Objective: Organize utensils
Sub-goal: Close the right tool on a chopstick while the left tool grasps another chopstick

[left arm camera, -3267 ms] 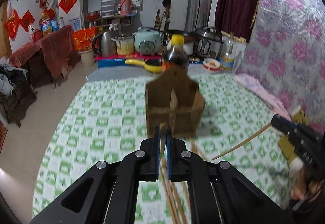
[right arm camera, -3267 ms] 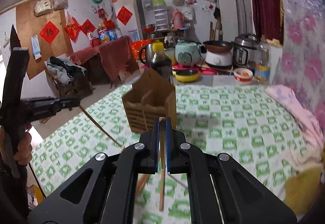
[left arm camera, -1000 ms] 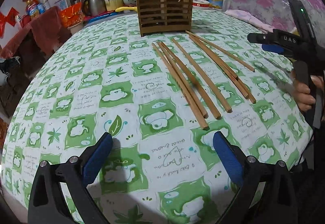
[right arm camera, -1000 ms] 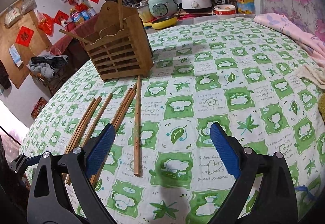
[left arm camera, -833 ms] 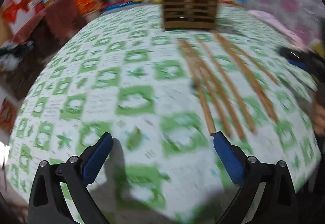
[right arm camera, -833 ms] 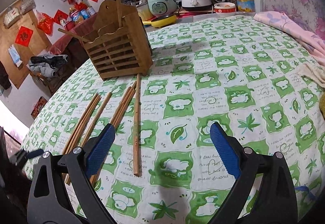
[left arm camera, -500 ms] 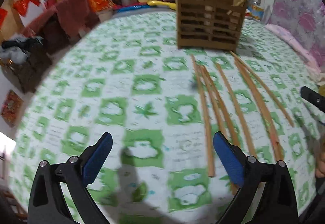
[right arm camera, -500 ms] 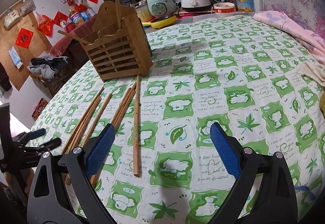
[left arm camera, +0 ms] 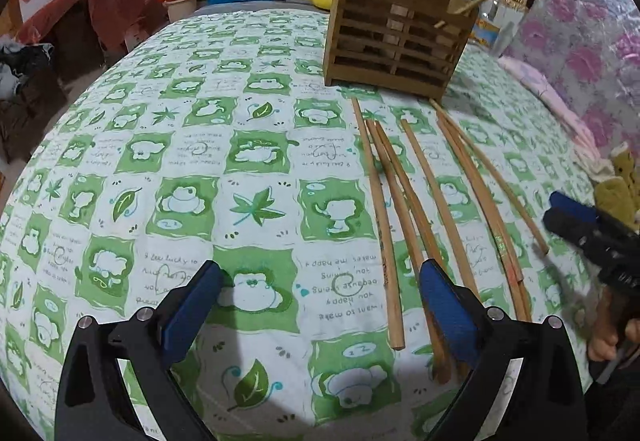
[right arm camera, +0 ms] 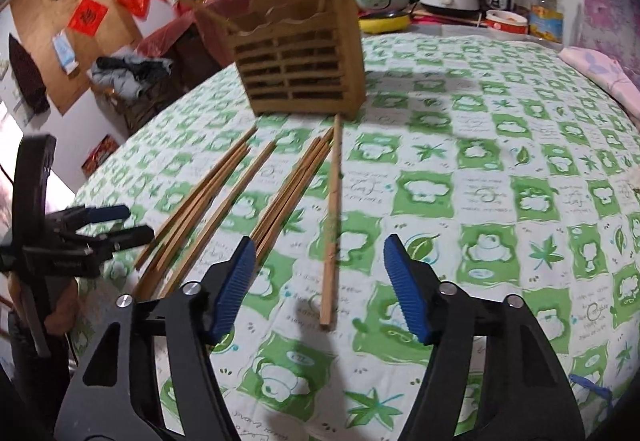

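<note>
Loose chopsticks (left arm camera: 416, 197) lie fanned on the green-checked table (left arm camera: 160, 161) in front of the slatted wooden holder (left arm camera: 396, 41), which has a few sticks in it. The left tool (left arm camera: 320, 293) hovers released. The right tool (right arm camera: 318, 281) has just been narrowing, one chopstick (right arm camera: 332, 217) between its blue pads, untouched.
</note>
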`<act>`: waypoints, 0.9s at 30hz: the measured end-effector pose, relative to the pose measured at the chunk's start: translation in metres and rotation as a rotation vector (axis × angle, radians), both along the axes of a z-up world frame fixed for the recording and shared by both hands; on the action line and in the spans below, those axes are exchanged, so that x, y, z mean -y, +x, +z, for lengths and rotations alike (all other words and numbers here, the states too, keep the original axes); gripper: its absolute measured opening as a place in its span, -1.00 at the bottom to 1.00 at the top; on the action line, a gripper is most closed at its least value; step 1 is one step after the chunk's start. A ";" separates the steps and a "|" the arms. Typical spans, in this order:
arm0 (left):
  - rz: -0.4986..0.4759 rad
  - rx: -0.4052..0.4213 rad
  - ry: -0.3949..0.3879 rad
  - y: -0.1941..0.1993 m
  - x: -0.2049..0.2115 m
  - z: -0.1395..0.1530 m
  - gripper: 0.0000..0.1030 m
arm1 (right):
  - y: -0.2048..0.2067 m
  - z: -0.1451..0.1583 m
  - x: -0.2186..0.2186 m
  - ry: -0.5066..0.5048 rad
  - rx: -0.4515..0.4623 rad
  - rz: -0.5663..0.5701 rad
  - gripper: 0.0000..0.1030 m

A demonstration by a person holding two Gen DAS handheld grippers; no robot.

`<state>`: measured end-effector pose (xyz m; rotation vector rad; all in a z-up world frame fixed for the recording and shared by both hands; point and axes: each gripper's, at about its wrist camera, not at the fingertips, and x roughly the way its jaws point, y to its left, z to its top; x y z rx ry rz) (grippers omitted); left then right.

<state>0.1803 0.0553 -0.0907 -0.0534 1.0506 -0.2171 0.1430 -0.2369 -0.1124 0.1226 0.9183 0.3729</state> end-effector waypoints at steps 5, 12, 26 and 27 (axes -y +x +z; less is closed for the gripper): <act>-0.014 0.002 0.001 0.001 0.002 0.001 0.90 | -0.002 -0.004 -0.007 -0.053 -0.021 0.019 0.22; -0.062 0.030 0.162 -0.005 0.022 -0.001 0.77 | 0.000 -0.014 0.002 -0.130 -0.079 0.012 -0.33; -0.095 0.123 0.336 -0.022 0.025 0.002 -0.17 | 0.002 -0.015 0.017 -0.066 -0.097 -0.005 -0.55; -0.109 0.127 0.334 -0.024 0.026 0.002 -0.32 | 0.002 -0.015 0.017 -0.065 -0.097 -0.005 -0.55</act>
